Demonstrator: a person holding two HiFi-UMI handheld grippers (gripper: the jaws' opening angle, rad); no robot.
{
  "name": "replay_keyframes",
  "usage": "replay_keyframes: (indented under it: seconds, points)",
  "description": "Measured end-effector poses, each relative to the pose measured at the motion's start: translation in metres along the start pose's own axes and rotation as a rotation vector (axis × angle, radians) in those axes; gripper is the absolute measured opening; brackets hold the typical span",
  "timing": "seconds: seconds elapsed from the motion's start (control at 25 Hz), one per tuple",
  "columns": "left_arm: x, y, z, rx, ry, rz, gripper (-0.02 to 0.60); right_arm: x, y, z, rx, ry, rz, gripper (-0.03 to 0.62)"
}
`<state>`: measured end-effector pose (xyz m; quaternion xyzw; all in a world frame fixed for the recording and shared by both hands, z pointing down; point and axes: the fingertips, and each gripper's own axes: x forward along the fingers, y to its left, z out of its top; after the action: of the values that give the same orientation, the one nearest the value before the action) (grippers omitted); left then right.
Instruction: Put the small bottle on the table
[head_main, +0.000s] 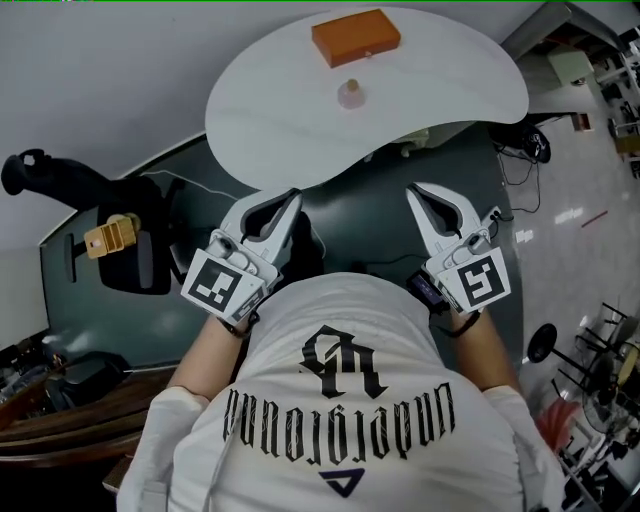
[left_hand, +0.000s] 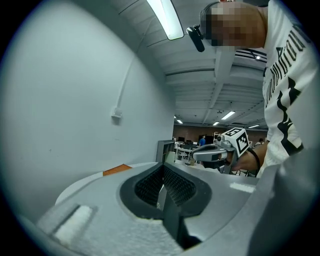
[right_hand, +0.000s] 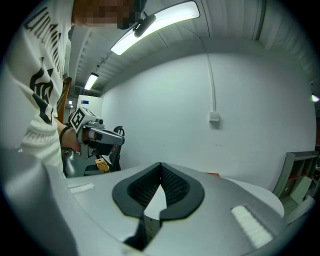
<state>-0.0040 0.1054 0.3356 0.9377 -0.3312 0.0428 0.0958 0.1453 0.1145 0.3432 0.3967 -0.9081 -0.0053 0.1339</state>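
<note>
The small bottle (head_main: 350, 94), pale pink with a tan cap, stands upright on the white rounded table (head_main: 270, 110), just in front of an orange box (head_main: 355, 37). Both grippers are held close to the person's body, well short of the table and pointing toward it. My left gripper (head_main: 293, 196) has its jaws together with nothing between them; the left gripper view shows its tips (left_hand: 162, 167) meeting. My right gripper (head_main: 412, 189) is likewise shut and empty, tips (right_hand: 160, 165) touching. Neither gripper view shows the bottle.
A dark green floor mat (head_main: 100, 320) lies under the table. A black stand with a yellow object (head_main: 110, 238) sits at the left. Cables and a black device (head_main: 530, 145) lie at the table's right. A white wall (right_hand: 225, 90) runs behind the table.
</note>
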Motion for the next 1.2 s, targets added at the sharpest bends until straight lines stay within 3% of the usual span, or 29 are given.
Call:
replay_keyframes:
  seconds: [0.24, 0.56, 1.0, 1.2]
  points:
    - [-0.018, -0.076, -0.018, 0.005, -0.002, 0.035, 0.008, -0.069, 0.021, -0.015, -0.006, -0.010, 0.032, 0.002]
    - [-0.031, -0.133, -0.024, 0.007, -0.003, 0.065, 0.008, -0.119, 0.047, -0.017, -0.001, -0.029, 0.066, 0.002]
    - [-0.044, -0.145, -0.015, 0.028, -0.008, 0.082, 0.008, -0.138, 0.064, -0.007, 0.041, -0.052, 0.061, 0.002]
    - [-0.053, -0.138, -0.018, 0.022, -0.012, 0.101, 0.008, -0.131, 0.067, -0.007, 0.009, -0.049, 0.075, 0.002]
